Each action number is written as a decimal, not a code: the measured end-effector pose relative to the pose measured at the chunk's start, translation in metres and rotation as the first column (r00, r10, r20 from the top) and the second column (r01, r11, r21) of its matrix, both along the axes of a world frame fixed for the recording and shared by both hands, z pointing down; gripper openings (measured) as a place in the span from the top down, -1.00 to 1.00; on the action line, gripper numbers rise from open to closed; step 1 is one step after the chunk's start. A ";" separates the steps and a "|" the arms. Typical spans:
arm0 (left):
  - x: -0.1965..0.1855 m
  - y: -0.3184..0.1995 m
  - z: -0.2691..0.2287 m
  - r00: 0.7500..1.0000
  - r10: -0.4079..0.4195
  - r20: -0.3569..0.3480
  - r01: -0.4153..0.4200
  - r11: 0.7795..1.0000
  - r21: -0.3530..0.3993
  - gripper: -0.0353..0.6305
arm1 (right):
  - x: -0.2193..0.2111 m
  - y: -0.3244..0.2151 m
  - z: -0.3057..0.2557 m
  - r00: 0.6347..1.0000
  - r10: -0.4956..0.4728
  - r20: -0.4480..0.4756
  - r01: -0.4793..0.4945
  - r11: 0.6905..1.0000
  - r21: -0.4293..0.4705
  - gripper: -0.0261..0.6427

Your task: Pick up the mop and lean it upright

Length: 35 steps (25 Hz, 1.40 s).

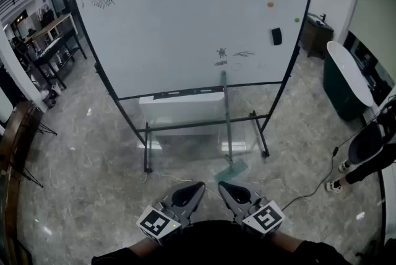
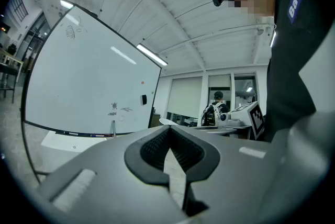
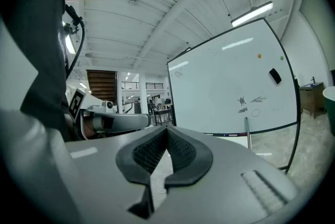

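- Mop (image 1: 227, 127) leans upright against the whiteboard (image 1: 185, 22). Its handle rests on the board's lower edge, right of centre, and its pale green head sits on the floor in front of the stand.
- Left gripper (image 1: 199, 185): in front of the whiteboard, jaws together, nothing between them.
- Right gripper (image 1: 223, 185): beside the left one, jaws closed and empty, clear of the mop.
- White box (image 1: 182, 110): under the whiteboard, between the stand legs, behind the mop handle.
- Black eraser (image 1: 276, 36): on the whiteboard, upper right.
- Cable (image 1: 309, 189): on the floor right of the whiteboard, near a person (image 1: 371, 146).
- Desks (image 1: 52, 41): left of the whiteboard.
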<state>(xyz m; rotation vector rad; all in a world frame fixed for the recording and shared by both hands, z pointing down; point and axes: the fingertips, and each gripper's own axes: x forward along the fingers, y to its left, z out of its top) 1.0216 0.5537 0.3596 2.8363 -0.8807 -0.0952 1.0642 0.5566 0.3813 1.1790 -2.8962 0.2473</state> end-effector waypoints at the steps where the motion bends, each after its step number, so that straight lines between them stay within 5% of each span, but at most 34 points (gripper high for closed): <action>1: 0.000 0.000 0.000 1.000 0.000 0.002 0.000 1.000 0.000 0.84 | -0.001 0.000 0.000 1.000 -0.001 0.000 0.001 1.000 0.000 0.91; 35: 0.022 0.005 0.007 1.000 -0.001 0.027 0.002 1.000 -0.011 0.83 | 0.023 0.005 0.004 0.998 0.009 0.056 -0.008 1.000 -0.008 0.91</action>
